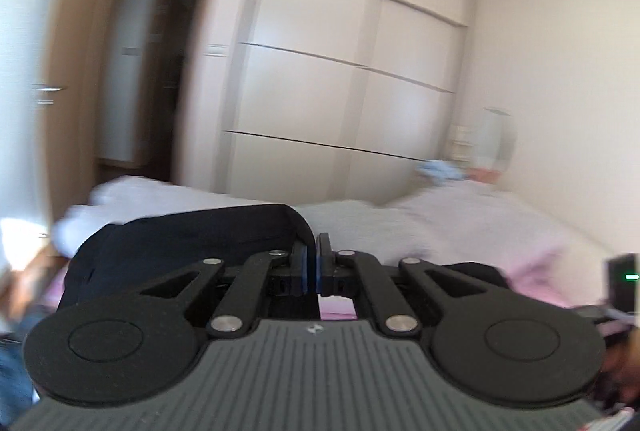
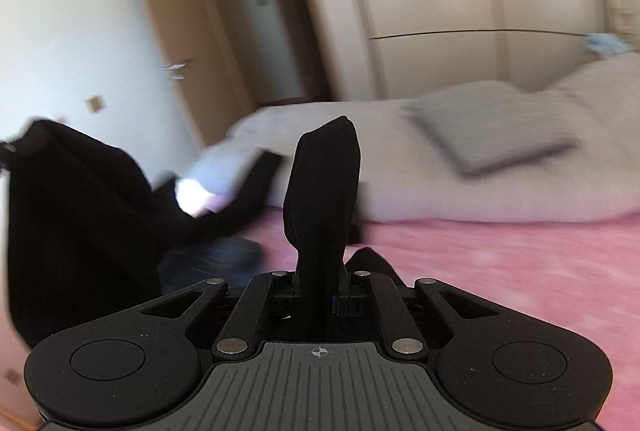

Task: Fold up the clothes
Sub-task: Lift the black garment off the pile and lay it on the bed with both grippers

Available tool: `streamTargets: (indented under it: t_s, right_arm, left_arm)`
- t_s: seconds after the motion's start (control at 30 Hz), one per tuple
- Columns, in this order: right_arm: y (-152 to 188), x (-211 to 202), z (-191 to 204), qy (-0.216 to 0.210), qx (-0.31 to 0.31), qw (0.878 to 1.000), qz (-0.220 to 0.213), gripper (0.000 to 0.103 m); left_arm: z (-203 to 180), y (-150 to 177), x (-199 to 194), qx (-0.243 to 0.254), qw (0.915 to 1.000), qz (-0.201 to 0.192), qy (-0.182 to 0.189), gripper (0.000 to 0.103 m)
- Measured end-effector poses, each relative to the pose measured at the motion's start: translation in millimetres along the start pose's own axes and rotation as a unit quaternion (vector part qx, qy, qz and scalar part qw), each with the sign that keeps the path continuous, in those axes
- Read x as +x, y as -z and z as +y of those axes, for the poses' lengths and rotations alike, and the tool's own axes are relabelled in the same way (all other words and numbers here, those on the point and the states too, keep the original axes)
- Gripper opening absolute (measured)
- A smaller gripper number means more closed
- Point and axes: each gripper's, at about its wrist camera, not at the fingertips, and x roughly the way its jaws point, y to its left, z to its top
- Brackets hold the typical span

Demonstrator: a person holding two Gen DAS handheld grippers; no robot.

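The 2 grippers each pinch the black garment: right gripper clamps a tab at frame center, left gripper probably nips its edge, cloth stretching leftward.

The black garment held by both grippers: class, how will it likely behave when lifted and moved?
Probably floppy: the black garment sags below the right gripper. Likely light, since a pinched fold stands up. At the left gripper, its edge curls, so expect it to swing.
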Motion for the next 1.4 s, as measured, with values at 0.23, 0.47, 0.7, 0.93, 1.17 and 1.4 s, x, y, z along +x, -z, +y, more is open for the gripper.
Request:
streamTargets:
  t_s: [0.23, 0.47, 0.7, 0.93, 1.17, 1.4]
  right_arm:
    - [50.9, -95.5, -149.1, 0.131, 0.048, 0.989, 0.042, 0.009]
    - [122.9, -89.9, -214.0, 0.238, 0.057, 0.959, 0.142, 0.07]
    - [180.3, -96.4, -195.1, 0.199, 0.152, 0.949, 0.191, 0.073]
    - [227.7, -31.7, -157.5, 0.166, 0.155, 0.944, 0.239, 0.073]
    - [242.6, 26.9, -120.5, 0.218, -0.126, 0.944, 0.214, 0.073]
    - [259.7, 78.9, -145.0, 0.195, -0.168, 0.935, 0.244, 0.073]
  left_arm:
    - [-139.7, 92.8, 67.6, -0.008, 0.9682, 0.182, 0.172, 0.018]
    - [-133.4, 150.3, 74.9, 0.026, 0.9497, 0.269, 0.159, 0.032]
    - [-81.5, 218.6, 92.6, 0.117, 0.9318, 0.335, 0.076, 0.045]
    - [-30.3, 332.1, 150.3, 0.241, 0.88, 0.401, 0.081, 0.052]
    - [-8.6, 398.2, 206.6, 0.247, 0.8571, 0.436, 0.118, 0.054]
    - [-5.3, 380.9, 200.0, 0.202, 0.8649, 0.433, 0.154, 0.03]
